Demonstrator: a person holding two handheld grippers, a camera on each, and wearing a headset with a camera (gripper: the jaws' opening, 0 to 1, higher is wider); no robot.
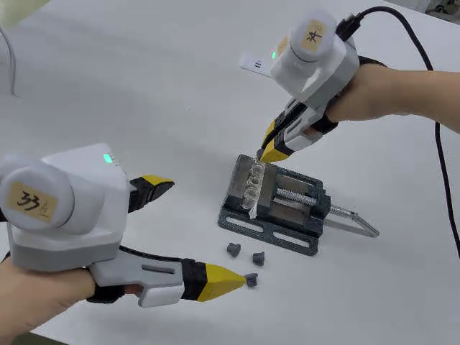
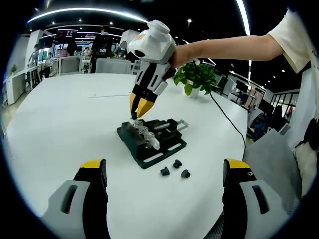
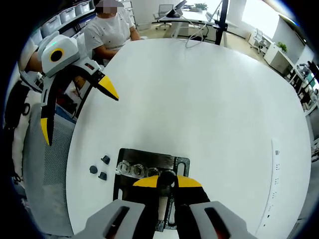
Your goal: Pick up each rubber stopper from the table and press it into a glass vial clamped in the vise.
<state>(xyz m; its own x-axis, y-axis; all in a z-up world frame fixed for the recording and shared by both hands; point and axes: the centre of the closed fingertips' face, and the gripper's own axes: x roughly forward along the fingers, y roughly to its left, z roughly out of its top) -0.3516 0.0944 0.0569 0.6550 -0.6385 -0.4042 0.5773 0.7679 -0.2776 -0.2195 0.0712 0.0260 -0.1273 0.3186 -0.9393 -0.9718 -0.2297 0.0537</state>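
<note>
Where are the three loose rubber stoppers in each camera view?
Head view: stoppers at lower centre, on the table just below the vise.
Left gripper view: stoppers near centre, just below-right of the vise.
Right gripper view: stoppers at lower left, left of the vise.
Shared landmark: the black vise holding the glass vials.

Smooth matt white tabletop (image 1: 144, 108); dark painted metal vise (image 1: 267, 231); clear glossy glass vials (image 1: 252, 187); dull grey rubber on each stopper (image 1: 258, 257).
</note>
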